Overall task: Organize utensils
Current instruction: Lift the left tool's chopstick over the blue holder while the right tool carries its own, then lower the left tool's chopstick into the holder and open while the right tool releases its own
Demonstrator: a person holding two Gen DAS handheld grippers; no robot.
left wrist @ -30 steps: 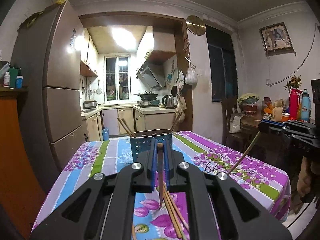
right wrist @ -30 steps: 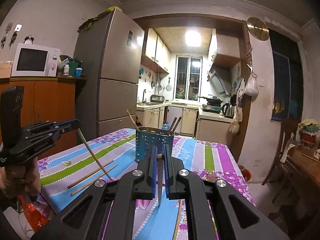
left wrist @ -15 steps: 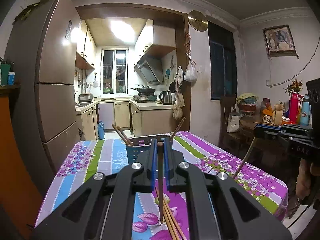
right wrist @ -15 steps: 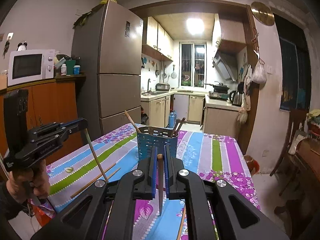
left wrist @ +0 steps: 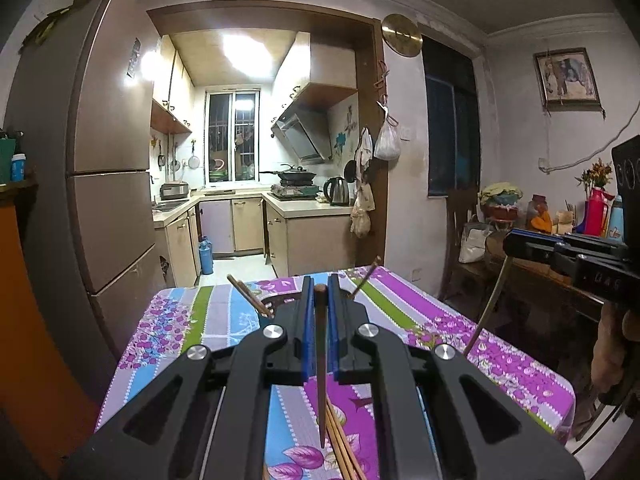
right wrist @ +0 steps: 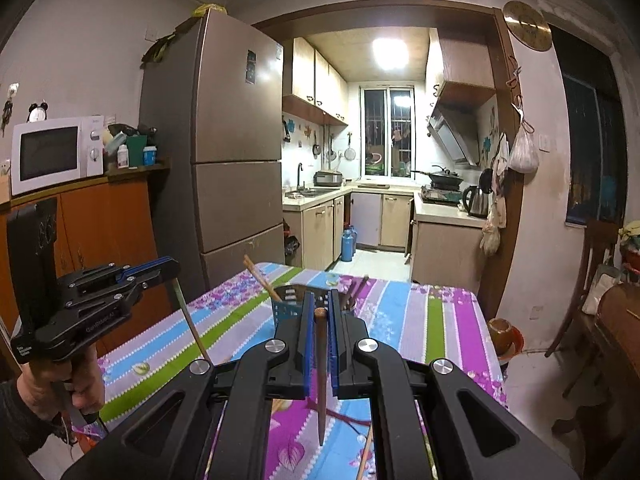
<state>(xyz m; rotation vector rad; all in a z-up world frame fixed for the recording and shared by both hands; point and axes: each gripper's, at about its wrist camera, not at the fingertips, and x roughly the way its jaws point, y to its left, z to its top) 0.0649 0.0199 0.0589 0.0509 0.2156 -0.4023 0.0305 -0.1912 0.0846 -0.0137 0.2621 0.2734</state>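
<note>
Left wrist view, left to right: fridge at frame left; at centre the blue perforated holder on the floral surface, mostly hidden behind the tool, with chopsticks leaning out at its left and right. Left tool clenched on one dark brown chopstick, upright, round butt up, tapered tip down, clear of the cloth. Loose pale chopsticks lie on the surface at lower centre. Right tool at frame right, clamped on a thin stick slanting down.

Right wrist view: left tool at frame left, hand below it, stick hanging from it. Holder centre. Right tool gripping a second dark chopstick, upright, tip off the cloth.

Versus one second ago: holder sits lower in both views and is more covered by the tools; more kitchen floor visible. Both grips unchanged.
</note>
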